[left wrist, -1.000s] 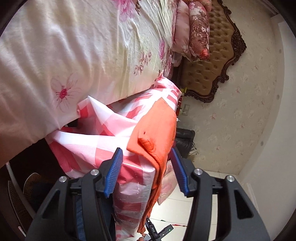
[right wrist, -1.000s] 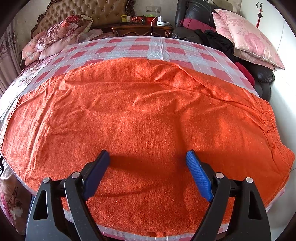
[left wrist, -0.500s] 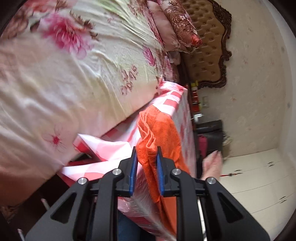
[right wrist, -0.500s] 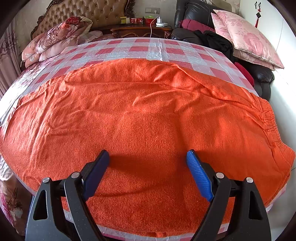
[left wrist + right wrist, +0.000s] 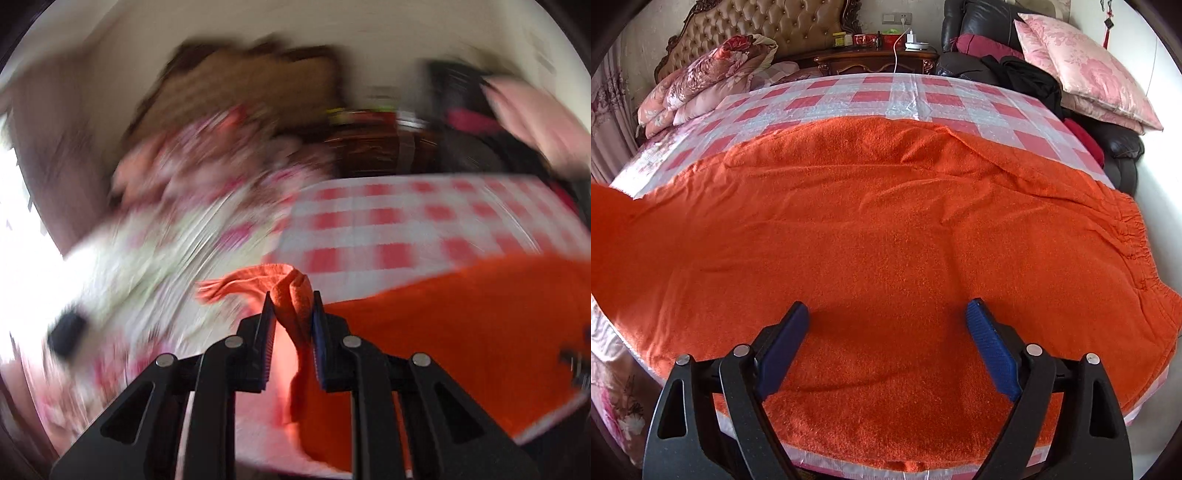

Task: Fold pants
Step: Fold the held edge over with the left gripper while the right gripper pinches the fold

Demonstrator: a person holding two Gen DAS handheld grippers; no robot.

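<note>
Orange pants (image 5: 886, 229) lie spread flat on a red-and-white checked cloth (image 5: 905, 99), elastic waistband (image 5: 1134, 236) at the right. My right gripper (image 5: 886, 314) is open and empty, hovering low over the near part of the pants. In the blurred left wrist view, my left gripper (image 5: 291, 306) is shut on a bunched end of the pants (image 5: 295, 295) and holds it lifted above the cloth (image 5: 388, 229). That raised end also shows at the left edge of the right wrist view (image 5: 609, 221).
A floral bed (image 5: 166, 229) with folded quilts (image 5: 713, 74) lies to the left. A tufted headboard (image 5: 768, 29) and a wooden nightstand (image 5: 879, 62) stand behind. A dark sofa with a pink pillow (image 5: 1082, 74) and dark clothes (image 5: 1027, 77) stands at the right.
My left gripper closed on the pants' left end, then lifted it and swung round to face across the cloth. The right gripper has stayed still and open.
</note>
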